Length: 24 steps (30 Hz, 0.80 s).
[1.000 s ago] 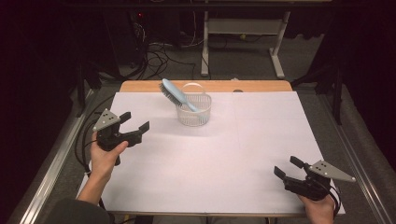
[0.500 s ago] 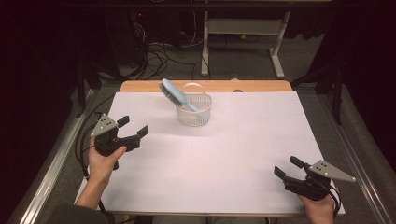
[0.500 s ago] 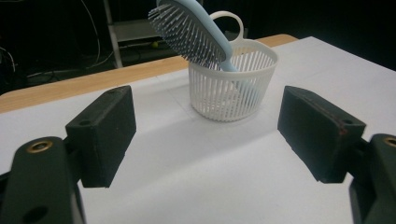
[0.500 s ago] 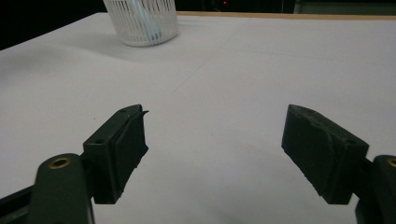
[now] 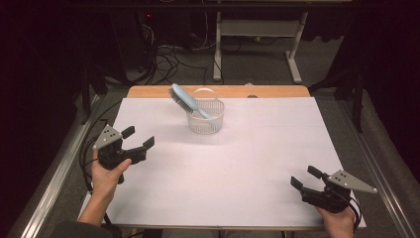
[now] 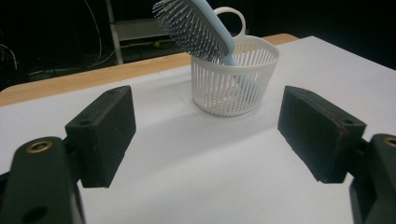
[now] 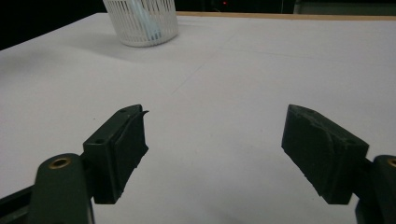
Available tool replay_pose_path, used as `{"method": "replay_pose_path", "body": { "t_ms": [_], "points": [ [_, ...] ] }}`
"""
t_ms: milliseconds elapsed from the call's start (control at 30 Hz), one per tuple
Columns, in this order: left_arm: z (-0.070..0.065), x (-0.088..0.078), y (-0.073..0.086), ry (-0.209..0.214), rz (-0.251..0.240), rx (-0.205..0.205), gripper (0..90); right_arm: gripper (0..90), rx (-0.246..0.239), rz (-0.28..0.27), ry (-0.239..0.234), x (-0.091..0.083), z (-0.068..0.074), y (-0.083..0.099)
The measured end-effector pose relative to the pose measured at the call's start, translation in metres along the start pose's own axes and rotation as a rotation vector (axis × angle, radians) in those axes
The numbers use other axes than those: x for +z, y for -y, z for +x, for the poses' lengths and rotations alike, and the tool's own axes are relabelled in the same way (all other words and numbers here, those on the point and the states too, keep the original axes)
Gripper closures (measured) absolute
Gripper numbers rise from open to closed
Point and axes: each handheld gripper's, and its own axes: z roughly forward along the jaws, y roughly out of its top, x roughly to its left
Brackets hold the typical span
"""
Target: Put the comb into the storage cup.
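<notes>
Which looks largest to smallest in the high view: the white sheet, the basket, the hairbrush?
1. White sheet, by far.
2. Basket.
3. Hairbrush, though it looks close to the basket; its handle end sits inside, so that ranking is unsure.

L gripper (image 5: 138, 137) jaws wide apart, hand low-left; R gripper (image 5: 304, 177) likewise, low-right.

A table (image 5: 148, 91) with a wooden top is seen, its far edge left bare; most of it is covered by a white sheet (image 5: 257, 163) laid flat; a white slatted basket (image 5: 205, 119) is stood on the sheet near the far edge, left of centre; a dark carpeted floor (image 5: 327, 64) is seen beyond.
</notes>
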Motion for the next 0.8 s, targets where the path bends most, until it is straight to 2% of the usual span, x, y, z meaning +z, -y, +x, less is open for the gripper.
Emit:
{"method": "replay_pose_path", "body": {
  "t_ms": [600, 800],
  "points": [
    [0.004, -0.003, 0.018, 0.000, -0.006, -0.038, 20.4, 22.3, 0.002, 0.002, -0.003, 0.001, -0.001, 0.000],
    [0.003, -0.006, 0.021, -0.002, -0.006, -0.034, 20.4, 22.3, -0.002, -0.009, 0.000, 0.000, -0.001, 0.000]
  ]
}}
